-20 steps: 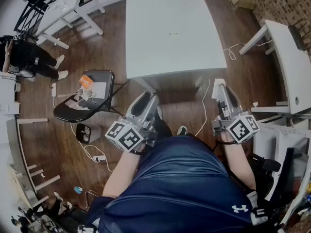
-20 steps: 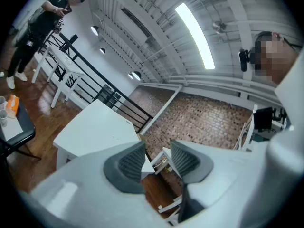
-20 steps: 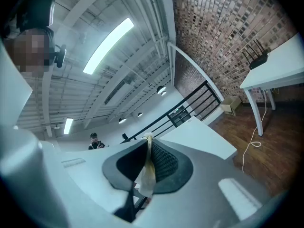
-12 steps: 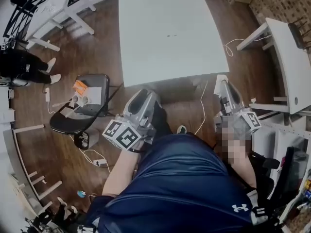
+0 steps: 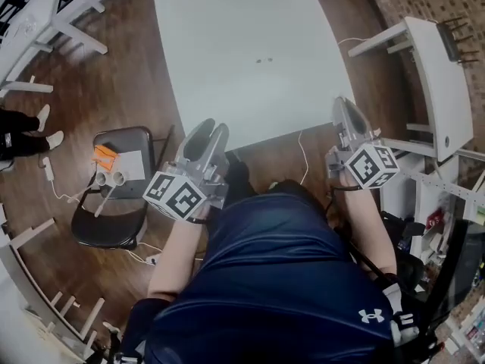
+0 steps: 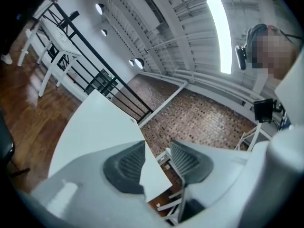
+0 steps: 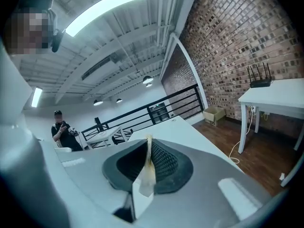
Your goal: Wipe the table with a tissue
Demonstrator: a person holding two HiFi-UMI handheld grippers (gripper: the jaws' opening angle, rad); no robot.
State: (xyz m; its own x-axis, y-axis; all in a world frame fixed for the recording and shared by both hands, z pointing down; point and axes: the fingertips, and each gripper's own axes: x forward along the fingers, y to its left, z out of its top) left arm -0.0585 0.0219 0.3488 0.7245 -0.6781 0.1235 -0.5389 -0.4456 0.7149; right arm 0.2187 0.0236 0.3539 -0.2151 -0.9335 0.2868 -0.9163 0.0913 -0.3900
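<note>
The white table [image 5: 242,21] fills the upper middle of the head view, with two small dark specks [image 5: 263,61] on its top. No tissue shows in any view. My left gripper [image 5: 208,131] hangs at the table's near edge, and its jaws are open with nothing between them. In the left gripper view the table [image 6: 95,127] shows through the gap of the left gripper [image 6: 156,163]. My right gripper [image 5: 342,106] is off the table's near right corner, over the floor. In the right gripper view the right gripper [image 7: 149,160] is shut on nothing, with the table [image 7: 190,127] ahead.
A black chair [image 5: 121,173] with an orange item and cups stands left of me. Another white table [image 5: 436,67] is at the right, and a cable [image 5: 303,154] lies on the wood floor. A person [image 7: 61,129] stands far off by a railing.
The view has moved forward, so the table is nearer and larger. Both grippers now sit closer to its near edge. The jaws' states look the same.
</note>
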